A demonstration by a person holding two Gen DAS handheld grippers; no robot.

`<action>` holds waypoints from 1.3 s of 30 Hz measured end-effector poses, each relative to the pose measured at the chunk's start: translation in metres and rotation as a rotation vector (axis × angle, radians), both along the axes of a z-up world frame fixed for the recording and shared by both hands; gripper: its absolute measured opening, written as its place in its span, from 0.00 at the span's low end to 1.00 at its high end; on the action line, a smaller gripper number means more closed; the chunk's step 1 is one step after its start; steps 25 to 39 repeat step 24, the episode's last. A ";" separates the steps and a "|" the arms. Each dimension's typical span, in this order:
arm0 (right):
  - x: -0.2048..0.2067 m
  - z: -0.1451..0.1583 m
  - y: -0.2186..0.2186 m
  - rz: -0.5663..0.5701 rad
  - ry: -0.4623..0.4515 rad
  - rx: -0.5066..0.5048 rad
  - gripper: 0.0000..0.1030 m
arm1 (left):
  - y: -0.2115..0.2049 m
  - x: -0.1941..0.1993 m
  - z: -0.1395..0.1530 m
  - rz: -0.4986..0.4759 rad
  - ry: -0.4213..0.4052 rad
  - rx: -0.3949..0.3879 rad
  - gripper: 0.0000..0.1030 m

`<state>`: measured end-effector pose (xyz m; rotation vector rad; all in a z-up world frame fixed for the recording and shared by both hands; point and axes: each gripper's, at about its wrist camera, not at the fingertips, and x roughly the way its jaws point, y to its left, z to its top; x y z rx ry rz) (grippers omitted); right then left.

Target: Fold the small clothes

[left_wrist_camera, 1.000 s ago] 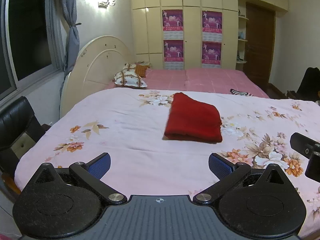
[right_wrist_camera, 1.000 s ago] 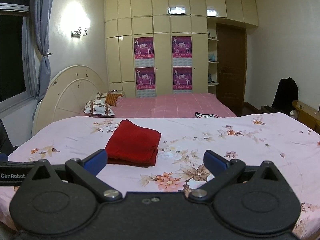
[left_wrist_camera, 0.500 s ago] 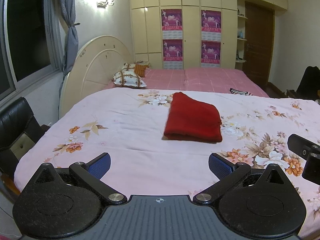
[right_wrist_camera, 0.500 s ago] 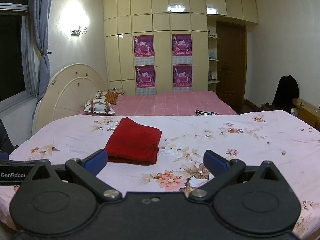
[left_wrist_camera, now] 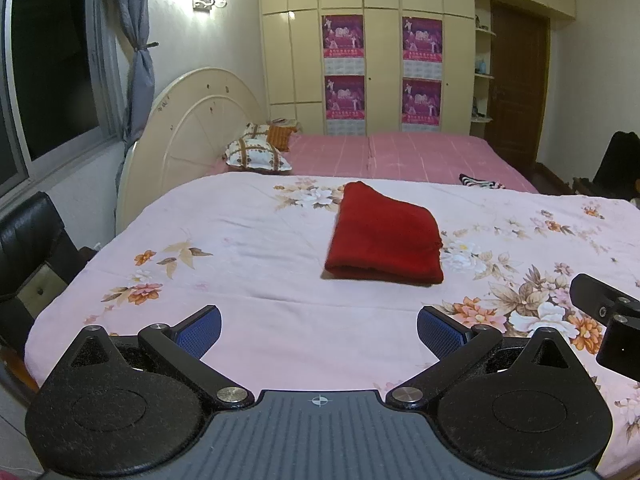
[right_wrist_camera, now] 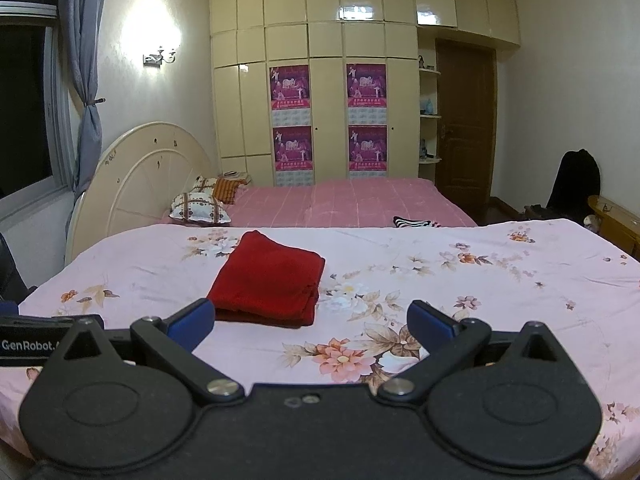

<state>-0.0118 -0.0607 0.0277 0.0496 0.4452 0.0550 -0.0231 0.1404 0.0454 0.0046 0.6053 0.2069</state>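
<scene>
A red cloth [left_wrist_camera: 385, 236] lies folded into a flat rectangle on the pink flowered sheet [left_wrist_camera: 248, 264]. It also shows in the right wrist view [right_wrist_camera: 269, 280]. My left gripper [left_wrist_camera: 319, 328] is open and empty, held over the near part of the sheet, well short of the cloth. My right gripper [right_wrist_camera: 310, 322] is open and empty too, its left fingertip close to the cloth's near edge in the picture. Part of the right gripper's body [left_wrist_camera: 612, 324] shows at the right edge of the left wrist view.
A second bed with a pink cover [right_wrist_camera: 344, 200] and pillows [right_wrist_camera: 200, 206] lies behind, with a striped item [right_wrist_camera: 416, 222] on it. A round cream headboard [left_wrist_camera: 188, 128] stands left. A black chair [left_wrist_camera: 28, 248] is at the left edge. Wardrobes and a door are at the back.
Both grippers have drifted slightly; the cloth has shifted a little in each view. The cloth itself has not moved and both grippers stay open.
</scene>
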 end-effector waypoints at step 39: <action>0.048 -0.032 -0.012 -0.039 0.097 -0.010 0.99 | -0.008 0.076 -0.038 -0.031 0.093 -0.020 1.00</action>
